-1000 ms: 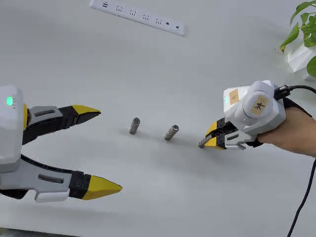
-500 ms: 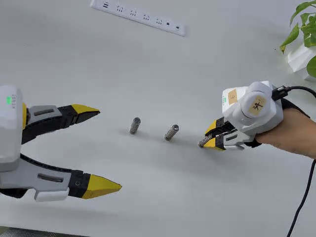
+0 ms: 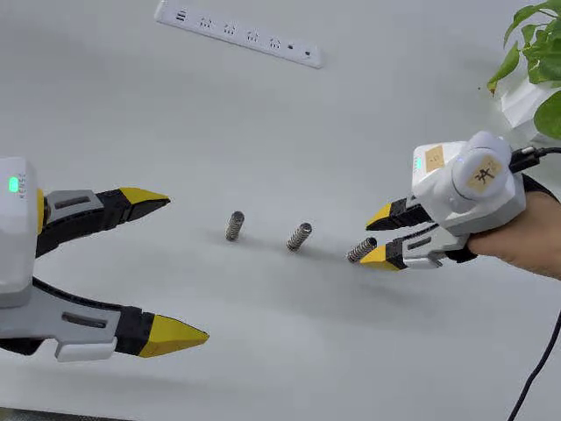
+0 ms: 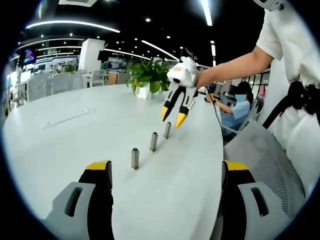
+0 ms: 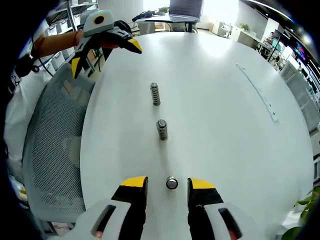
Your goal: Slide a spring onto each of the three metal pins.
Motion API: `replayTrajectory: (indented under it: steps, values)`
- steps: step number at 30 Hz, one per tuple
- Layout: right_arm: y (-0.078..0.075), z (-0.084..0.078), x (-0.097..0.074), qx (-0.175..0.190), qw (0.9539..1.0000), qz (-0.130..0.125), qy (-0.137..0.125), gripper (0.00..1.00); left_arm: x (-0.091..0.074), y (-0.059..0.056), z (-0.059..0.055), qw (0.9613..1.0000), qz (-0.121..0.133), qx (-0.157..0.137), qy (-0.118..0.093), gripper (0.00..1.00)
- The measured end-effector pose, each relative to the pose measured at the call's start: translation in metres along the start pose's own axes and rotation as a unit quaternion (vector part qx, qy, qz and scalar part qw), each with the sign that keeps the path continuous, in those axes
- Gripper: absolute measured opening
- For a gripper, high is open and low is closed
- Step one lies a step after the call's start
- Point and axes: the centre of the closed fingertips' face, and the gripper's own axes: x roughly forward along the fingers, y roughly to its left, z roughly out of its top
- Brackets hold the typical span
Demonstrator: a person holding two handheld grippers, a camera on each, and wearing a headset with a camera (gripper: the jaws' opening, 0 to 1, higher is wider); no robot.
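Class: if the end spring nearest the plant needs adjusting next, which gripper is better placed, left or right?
Right. The right gripper is open with its jaws either side of that end spring. The left gripper hangs open far off to the other side, so it would probably need a longer reach.

In the middle of the tabletop [image 3: 263, 132] stand the left spring [image 3: 234, 225], the middle spring [image 3: 299, 236] and the right spring [image 3: 361, 250], in a row. The right spring sits between the right claw [image 3: 364, 245] tips. The left claw [image 3: 186, 268] is at the lower left, well apart. A power strip [image 3: 238, 33] lies at the top, a plant [image 3: 530, 53] at the upper right
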Motion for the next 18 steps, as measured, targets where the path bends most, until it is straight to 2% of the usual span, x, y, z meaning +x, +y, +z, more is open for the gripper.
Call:
replayTrajectory:
  steps: [6,10,13,15,18]
  values:
    - [0.006,0.0,-0.025,0.032,0.9983,-0.024,-0.041,0.37,-0.001,0.003,-0.002,0.9999,0.005,0.013,0.008,0.95]
    - [0.018,-0.002,-0.04,0.055,0.995,-0.037,-0.075,0.44,-0.003,0.005,-0.004,0.9996,0.009,0.021,0.017,0.99]
    - [0.026,-0.01,-0.048,0.069,0.9927,-0.047,-0.087,0.49,-0.004,0.005,-0.007,0.9992,0.007,0.029,0.027,0.99]
    - [0.021,-0.022,-0.055,0.085,0.9902,-0.052,-0.098,0.53,-0.004,0.005,-0.008,0.9989,0.006,0.033,0.032,0.99]
    - [0.033,-0.028,-0.059,0.098,0.9874,-0.056,-0.111,0.63,-0.005,0.005,-0.009,0.9986,0.007,0.037,0.038,0.99]
